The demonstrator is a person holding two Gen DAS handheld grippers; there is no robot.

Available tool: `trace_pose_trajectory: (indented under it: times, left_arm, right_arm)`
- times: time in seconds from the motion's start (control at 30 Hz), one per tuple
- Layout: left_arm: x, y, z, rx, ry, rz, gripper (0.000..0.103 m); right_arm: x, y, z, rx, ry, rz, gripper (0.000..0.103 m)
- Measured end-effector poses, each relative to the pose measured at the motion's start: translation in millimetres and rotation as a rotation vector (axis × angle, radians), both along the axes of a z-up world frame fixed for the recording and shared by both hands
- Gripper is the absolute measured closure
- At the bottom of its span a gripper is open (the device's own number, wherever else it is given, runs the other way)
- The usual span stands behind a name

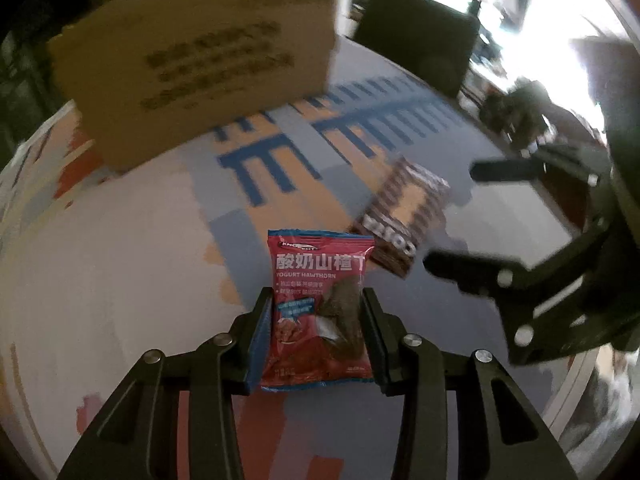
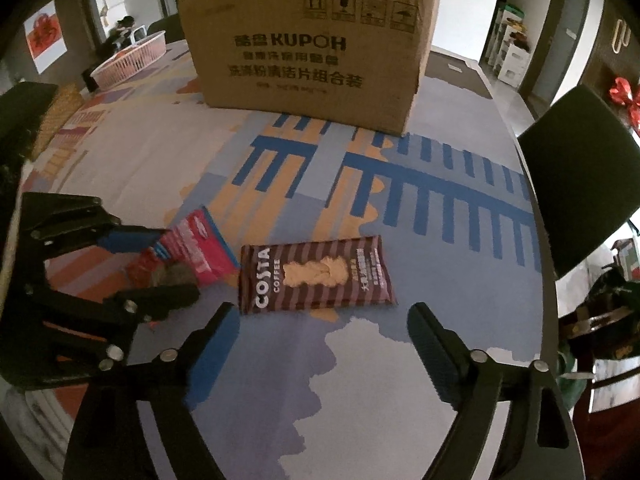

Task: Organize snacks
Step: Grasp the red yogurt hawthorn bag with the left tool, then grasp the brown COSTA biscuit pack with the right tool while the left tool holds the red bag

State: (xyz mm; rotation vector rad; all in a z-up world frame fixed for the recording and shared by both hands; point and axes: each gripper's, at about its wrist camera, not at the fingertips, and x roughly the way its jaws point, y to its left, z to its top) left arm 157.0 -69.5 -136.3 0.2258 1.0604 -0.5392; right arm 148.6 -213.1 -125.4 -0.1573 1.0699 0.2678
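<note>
My left gripper [image 1: 318, 300] is shut on a red yogurt hawthorn snack bag [image 1: 318, 312], which stands upright between its fingers just above the table. In the right wrist view the same bag [image 2: 192, 256] sits in the left gripper [image 2: 172, 264]. A brown striped Costa Coffee packet [image 2: 316, 278] lies flat on the table, just ahead of my open, empty right gripper [image 2: 320, 328]. The packet also shows in the left wrist view [image 1: 404, 216], beside the right gripper [image 1: 452, 216].
A large open cardboard box [image 2: 312, 56] stands at the far middle of the table on the patterned cloth [image 2: 360, 360]. A pink basket [image 2: 132, 58] sits far left. A dark chair [image 2: 580, 180] stands at the right table edge.
</note>
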Motion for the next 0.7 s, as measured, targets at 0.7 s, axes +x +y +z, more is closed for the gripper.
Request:
trace_pose_trajectory:
  times: [0.7]
  left_arm:
    - [8.4,16.8,6.4,-0.063,-0.030,0.212,0.062]
  right_arm:
    - [48.6,9.7,-25.8,-0.018,0.102,0.064,0.006]
